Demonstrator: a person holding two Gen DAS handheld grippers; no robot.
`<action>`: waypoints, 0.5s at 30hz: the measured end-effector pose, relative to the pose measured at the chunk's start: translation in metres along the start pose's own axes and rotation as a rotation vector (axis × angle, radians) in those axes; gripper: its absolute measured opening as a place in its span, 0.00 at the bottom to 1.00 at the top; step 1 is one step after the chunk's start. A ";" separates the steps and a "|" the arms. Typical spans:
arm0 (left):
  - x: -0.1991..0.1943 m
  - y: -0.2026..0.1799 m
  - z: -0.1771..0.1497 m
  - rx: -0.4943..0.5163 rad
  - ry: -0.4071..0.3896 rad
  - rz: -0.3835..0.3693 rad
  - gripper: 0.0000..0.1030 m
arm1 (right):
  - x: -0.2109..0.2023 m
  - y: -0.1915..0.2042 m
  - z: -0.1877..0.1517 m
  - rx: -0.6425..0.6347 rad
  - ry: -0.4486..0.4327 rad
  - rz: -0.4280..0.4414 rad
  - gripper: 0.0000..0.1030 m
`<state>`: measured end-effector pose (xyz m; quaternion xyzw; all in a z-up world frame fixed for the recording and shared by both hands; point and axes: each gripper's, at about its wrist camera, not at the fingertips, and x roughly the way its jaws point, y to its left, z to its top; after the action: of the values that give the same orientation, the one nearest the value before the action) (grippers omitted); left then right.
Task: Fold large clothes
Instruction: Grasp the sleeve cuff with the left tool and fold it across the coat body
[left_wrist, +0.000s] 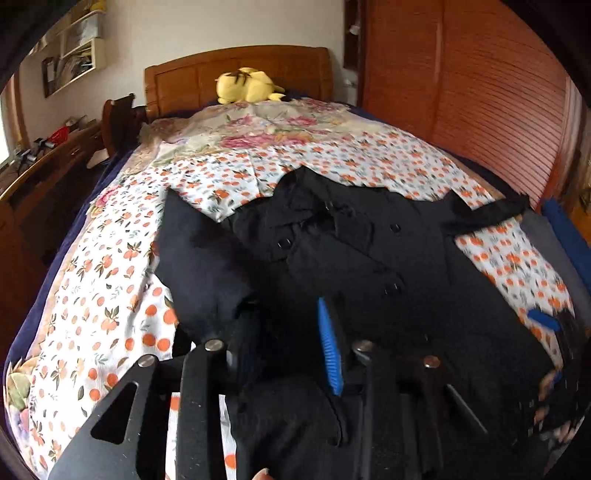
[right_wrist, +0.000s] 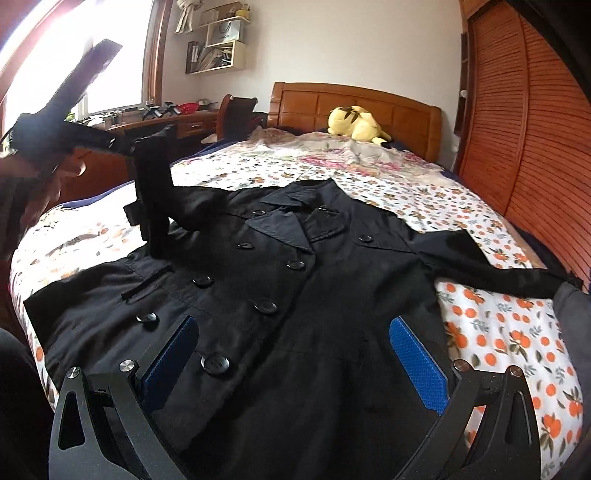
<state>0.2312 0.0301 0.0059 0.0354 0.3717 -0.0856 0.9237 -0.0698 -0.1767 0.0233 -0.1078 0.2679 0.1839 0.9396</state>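
Right gripper (right_wrist: 295, 363) hovers low over black double-breasted coat (right_wrist: 295, 295), jaws spread wide, blue pads (right_wrist: 417, 365) clear of the cloth. Coat lies front-up on orange-print bedsheet (right_wrist: 517, 332), buttons running ahead of the claw, collar at the far end. Ahead and left, left gripper (right_wrist: 151, 206) stands on the coat near its shoulder; grip not readable from here. One sleeve trails off to the right. Far ahead, yellow plush toy (right_wrist: 356, 123) rests against wooden headboard (right_wrist: 369, 107).

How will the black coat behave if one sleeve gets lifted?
The black coat is probably floppy: its sleeve lies limp and creased across the bedspread. It likely drags rather than slides, since most of it lies flat on cloth. The many buttons and double front suggest some weight.
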 end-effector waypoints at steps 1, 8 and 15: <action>0.000 0.000 -0.003 0.005 0.009 -0.002 0.32 | 0.003 0.001 0.002 -0.002 0.002 0.004 1.00; -0.026 0.018 -0.029 0.010 -0.003 0.030 0.35 | 0.019 0.012 0.018 -0.007 -0.012 0.048 1.00; -0.082 0.048 -0.060 -0.041 -0.112 0.033 0.39 | 0.053 0.041 0.039 -0.059 0.006 0.142 1.00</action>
<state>0.1413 0.0961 0.0191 0.0177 0.3205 -0.0647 0.9449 -0.0267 -0.1121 0.0231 -0.1168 0.2723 0.2577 0.9197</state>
